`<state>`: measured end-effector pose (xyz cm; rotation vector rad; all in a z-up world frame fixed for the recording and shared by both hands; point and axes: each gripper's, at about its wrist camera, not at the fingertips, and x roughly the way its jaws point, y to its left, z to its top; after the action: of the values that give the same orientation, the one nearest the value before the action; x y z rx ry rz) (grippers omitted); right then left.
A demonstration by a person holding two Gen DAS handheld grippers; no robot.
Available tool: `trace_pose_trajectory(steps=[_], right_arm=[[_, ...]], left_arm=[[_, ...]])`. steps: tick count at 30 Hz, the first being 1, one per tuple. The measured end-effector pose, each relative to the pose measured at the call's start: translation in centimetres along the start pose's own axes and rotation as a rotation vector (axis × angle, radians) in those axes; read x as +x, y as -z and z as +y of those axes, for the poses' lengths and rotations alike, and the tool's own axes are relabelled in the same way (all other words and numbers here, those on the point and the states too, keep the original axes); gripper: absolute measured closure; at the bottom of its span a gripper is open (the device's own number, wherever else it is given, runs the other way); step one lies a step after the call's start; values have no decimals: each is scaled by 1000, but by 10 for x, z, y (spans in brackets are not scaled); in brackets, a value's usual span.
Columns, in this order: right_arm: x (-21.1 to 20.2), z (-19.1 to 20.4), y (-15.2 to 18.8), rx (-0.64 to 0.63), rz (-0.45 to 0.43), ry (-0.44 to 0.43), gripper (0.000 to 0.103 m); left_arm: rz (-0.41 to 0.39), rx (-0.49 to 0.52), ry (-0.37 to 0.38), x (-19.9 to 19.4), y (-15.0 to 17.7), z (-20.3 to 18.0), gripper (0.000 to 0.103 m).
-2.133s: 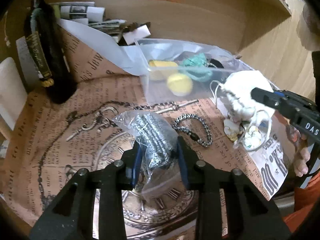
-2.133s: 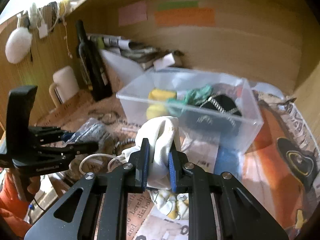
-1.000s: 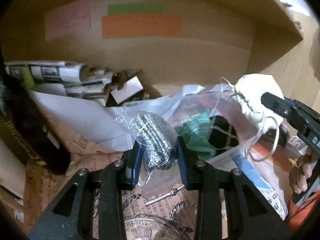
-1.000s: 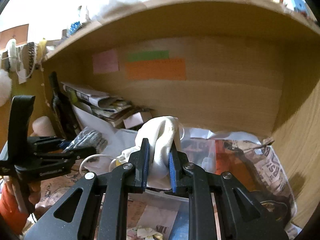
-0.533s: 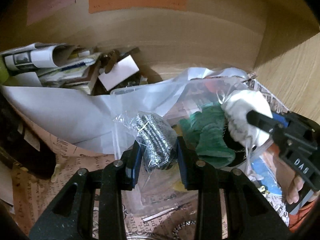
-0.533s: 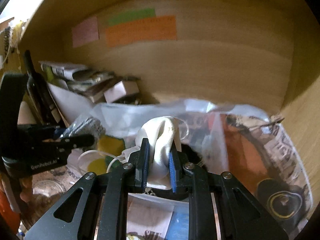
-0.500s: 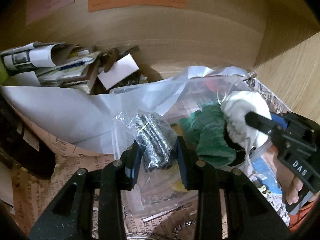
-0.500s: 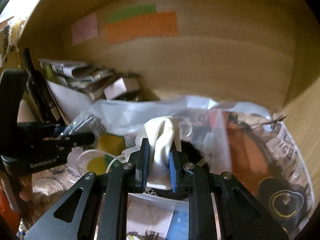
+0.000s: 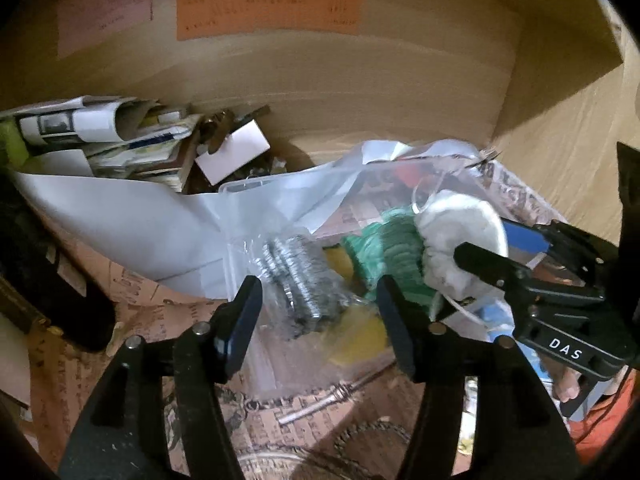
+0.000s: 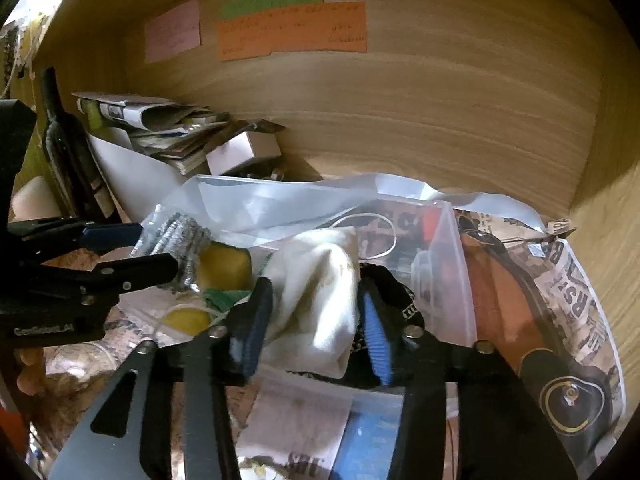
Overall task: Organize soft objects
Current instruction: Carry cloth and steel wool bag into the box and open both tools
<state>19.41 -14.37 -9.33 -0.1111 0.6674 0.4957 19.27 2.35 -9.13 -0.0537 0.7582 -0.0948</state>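
Note:
A clear plastic bin point(image 10: 452, 264) holds yellow sponges point(image 10: 224, 266), a green cloth point(image 9: 390, 248) and a dark item. My left gripper point(image 9: 318, 304) is open over the bin's left side; a clear bag with a grey patterned roll point(image 9: 298, 276) sits loose between its fingers, and shows in the right wrist view point(image 10: 180, 240). My right gripper point(image 10: 312, 312) is open; a white cloth with string loops point(image 10: 320, 292) lies between its fingers inside the bin, also visible in the left wrist view point(image 9: 460, 232).
The bin stands in a wooden alcove with coloured notes point(image 10: 292, 30) on the back wall. Stacked papers and a small box point(image 10: 168, 136) lie at back left beside a dark bottle point(image 10: 66, 148). Printed paper point(image 10: 552, 300) covers the surface.
Both grippers have opened: the left has let go of the bagged grey roll and the right has let go of the white cloth, both now over the bin.

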Motion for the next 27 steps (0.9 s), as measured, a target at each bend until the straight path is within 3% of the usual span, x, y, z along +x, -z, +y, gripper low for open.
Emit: trace_pose_trajectory(steps=[8,12,15,19,27], right_arm=[[-48,12,-5,-37,-123,-7,34],[-69,16,-4,-39,-167,-18,21],[-80,18,0,-41,-182,-24,20],[-84,20,14,-43,-155,-31,18],[-65,23,58,-23,-5,-42,18]], left_arm=[[-115,10,-3,-54,5,-10,26],[-158,10,3,-77,13,-14,12],[-172,17,-14,-84,22,-17,6],[-152,30,-21,-83,39,-21,5],[-19,12,-17,-54,80,-24,5]])
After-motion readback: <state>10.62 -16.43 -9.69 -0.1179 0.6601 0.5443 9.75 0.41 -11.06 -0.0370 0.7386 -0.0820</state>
